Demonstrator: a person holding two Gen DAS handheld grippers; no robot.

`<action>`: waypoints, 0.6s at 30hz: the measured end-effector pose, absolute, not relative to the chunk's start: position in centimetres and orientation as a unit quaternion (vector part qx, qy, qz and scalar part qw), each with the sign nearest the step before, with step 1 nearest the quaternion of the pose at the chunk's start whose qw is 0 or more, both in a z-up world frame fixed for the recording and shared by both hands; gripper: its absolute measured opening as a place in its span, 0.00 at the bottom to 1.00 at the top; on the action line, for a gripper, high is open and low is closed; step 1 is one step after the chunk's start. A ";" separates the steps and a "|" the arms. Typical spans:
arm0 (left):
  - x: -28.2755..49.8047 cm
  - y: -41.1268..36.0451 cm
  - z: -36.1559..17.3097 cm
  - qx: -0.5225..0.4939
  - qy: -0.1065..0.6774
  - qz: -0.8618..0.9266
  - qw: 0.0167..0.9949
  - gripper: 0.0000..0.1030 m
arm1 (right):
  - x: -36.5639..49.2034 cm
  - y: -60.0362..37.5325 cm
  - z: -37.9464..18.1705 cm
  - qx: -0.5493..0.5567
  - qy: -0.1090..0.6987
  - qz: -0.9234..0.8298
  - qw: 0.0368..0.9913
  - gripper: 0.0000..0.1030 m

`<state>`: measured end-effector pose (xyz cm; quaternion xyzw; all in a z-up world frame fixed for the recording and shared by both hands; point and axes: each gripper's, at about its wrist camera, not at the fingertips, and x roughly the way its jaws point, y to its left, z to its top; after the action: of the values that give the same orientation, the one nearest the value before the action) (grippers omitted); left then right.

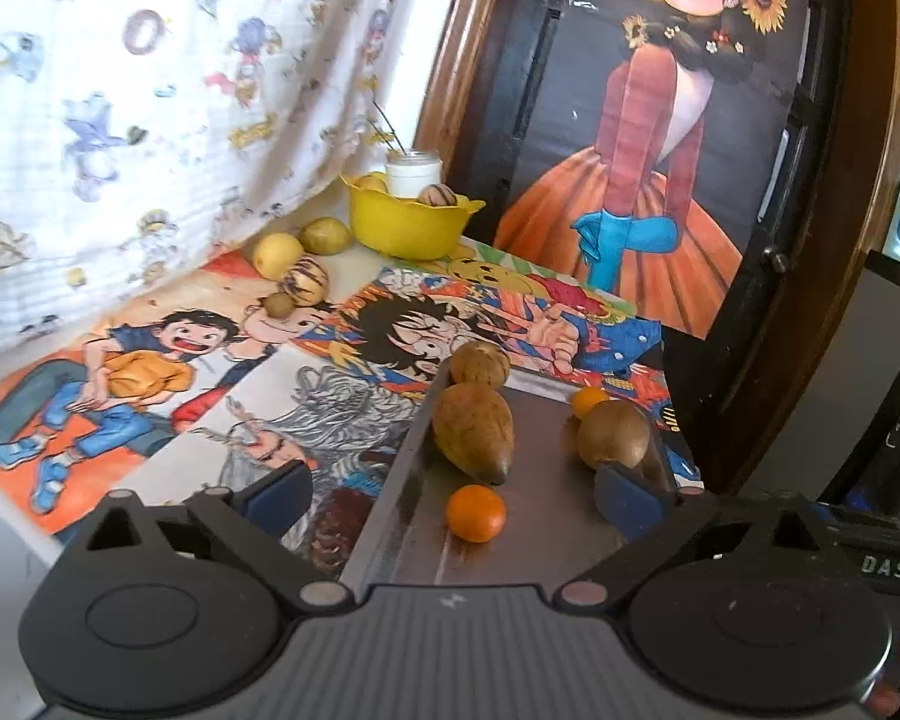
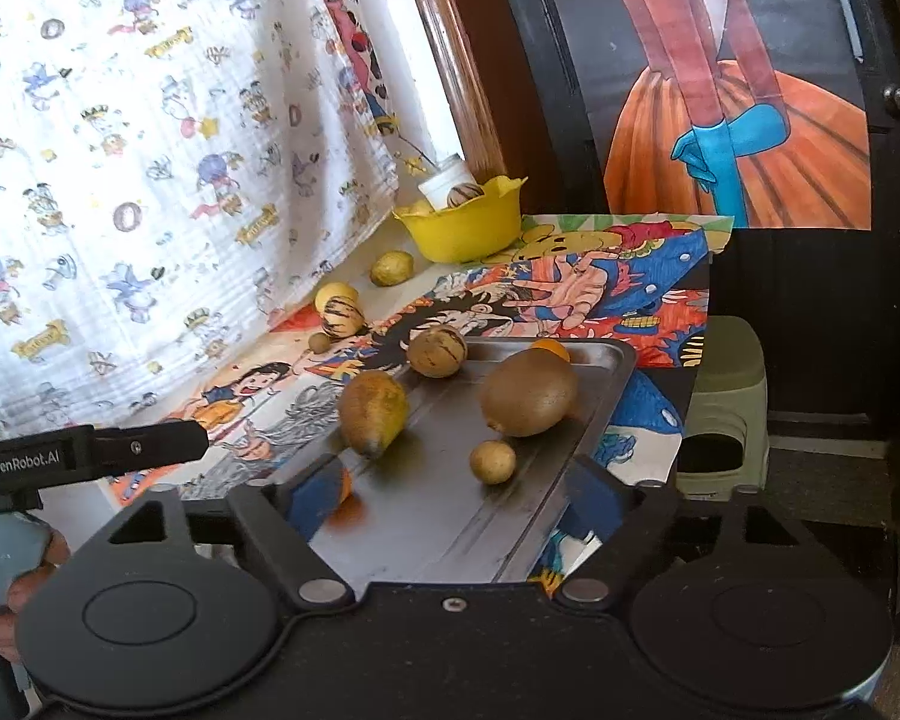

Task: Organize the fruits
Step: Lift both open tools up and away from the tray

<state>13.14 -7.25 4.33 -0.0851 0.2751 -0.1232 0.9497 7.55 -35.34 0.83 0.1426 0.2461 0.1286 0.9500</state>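
Observation:
A metal tray [image 1: 546, 516] [image 2: 450, 516] holds several fruits: a pointed brown-yellow fruit [image 1: 474, 435] [image 2: 372, 411], a kiwi [image 1: 613, 433] [image 2: 528, 393], a striped round fruit [image 1: 479, 363] [image 2: 437, 350], a small orange fruit [image 1: 475, 512] and another orange one [image 1: 589, 401] [image 2: 551, 348], plus a small tan fruit [image 2: 493, 462]. A yellow bowl [image 1: 411, 225] [image 2: 465, 228] at the back holds more fruit. My left gripper [image 1: 450, 495] is open, straddling the tray's left edge. My right gripper [image 2: 450, 504] is open over the tray's near end.
Loose fruits [image 1: 277, 253] [image 2: 392, 267] lie on the cartoon-printed table cover by the patterned curtain [image 1: 150, 120]. A white jar [image 1: 413, 169] stands behind the bowl. A framed picture [image 1: 660, 120] leans at the back. A green stool [image 2: 726, 408] stands right of the table.

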 end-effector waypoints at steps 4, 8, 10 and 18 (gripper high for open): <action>11.5 -6.2 4.3 -0.101 0.279 -0.114 0.948 1.00 | 5.5 -33.9 1.2 0.131 0.238 0.125 0.954 0.99; 10.1 -5.3 3.7 -0.095 0.291 -0.106 0.946 1.00 | 3.6 -32.3 1.2 0.121 0.239 0.121 0.956 0.99; 9.4 -4.9 3.4 -0.084 0.293 -0.102 0.947 1.00 | 3.0 -31.7 0.9 0.123 0.250 0.118 0.953 0.99; 6.9 -3.8 2.3 -0.028 0.326 -0.063 0.943 1.00 | 1.6 -28.6 -0.8 0.098 0.315 0.114 0.937 0.99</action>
<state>6.92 -3.83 2.34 -0.0283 0.3258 -0.0629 0.9429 1.62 -28.62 -0.84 0.0982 0.3154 0.1144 0.9369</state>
